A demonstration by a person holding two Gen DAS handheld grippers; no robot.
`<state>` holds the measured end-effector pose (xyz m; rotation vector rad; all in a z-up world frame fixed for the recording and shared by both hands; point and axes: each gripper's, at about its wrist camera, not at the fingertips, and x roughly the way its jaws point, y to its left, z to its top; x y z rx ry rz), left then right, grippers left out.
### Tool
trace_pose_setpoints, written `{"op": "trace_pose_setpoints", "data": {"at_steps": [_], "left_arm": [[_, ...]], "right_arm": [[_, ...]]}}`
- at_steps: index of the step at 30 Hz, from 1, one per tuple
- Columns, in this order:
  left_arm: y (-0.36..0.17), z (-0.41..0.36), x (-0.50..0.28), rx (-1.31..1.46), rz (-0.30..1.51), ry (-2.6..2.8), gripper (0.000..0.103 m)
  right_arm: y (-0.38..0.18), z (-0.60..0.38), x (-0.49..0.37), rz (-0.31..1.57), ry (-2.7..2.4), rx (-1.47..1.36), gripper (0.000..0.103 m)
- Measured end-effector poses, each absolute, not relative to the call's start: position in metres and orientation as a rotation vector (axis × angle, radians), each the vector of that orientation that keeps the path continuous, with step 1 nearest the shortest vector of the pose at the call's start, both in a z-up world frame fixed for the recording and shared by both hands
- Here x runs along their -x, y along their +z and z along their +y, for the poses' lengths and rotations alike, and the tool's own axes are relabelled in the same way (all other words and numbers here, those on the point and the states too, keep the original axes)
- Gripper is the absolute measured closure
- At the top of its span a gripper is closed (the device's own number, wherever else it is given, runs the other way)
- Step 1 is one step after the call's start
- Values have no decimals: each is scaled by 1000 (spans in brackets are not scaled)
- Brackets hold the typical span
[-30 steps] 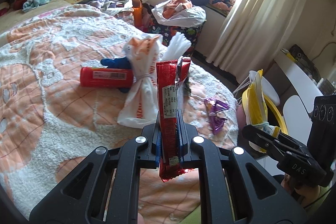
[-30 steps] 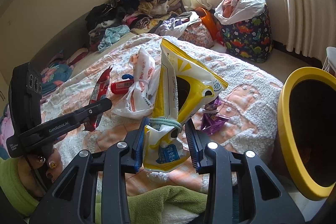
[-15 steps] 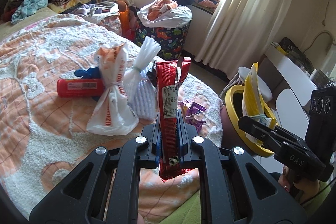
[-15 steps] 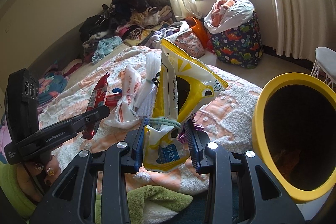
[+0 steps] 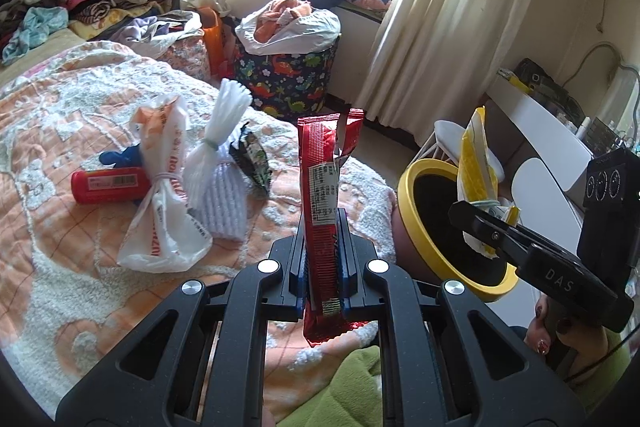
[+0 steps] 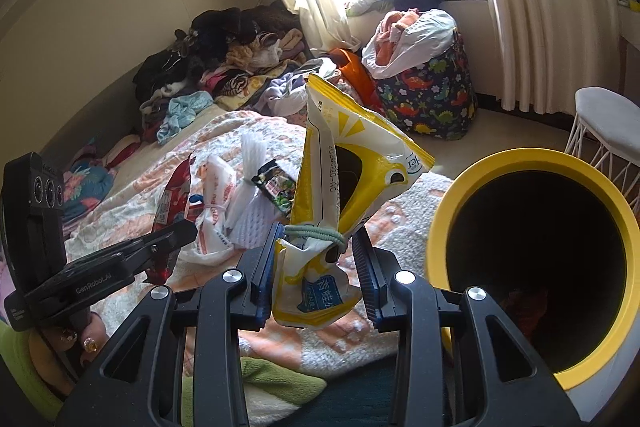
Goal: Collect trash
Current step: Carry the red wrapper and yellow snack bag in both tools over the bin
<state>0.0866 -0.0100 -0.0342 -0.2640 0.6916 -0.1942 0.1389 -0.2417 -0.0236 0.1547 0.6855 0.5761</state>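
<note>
The left hand-held gripper [image 5: 322, 267] pinches an upright red wrapper [image 5: 320, 195]; beyond it on the bed [image 5: 60, 227] lie a tied white bag [image 5: 164, 211] and a red tube [image 5: 108, 185]. The right hand-held gripper [image 6: 320, 259] clamps a yellow snack bag [image 6: 340, 167] bound with a green band, with the yellow-rimmed bin [image 6: 448, 211] just to its right
</note>
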Motion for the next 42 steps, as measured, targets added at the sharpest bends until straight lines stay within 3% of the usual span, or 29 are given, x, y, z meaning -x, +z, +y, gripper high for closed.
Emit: {"op": "trace_pose_setpoints", "data": {"at_steps": [42], "left_arm": [[-22,-132,-136,174,683,-407,96]], "right_arm": [[-26,-359,-164,632,333,-332,69]]}}
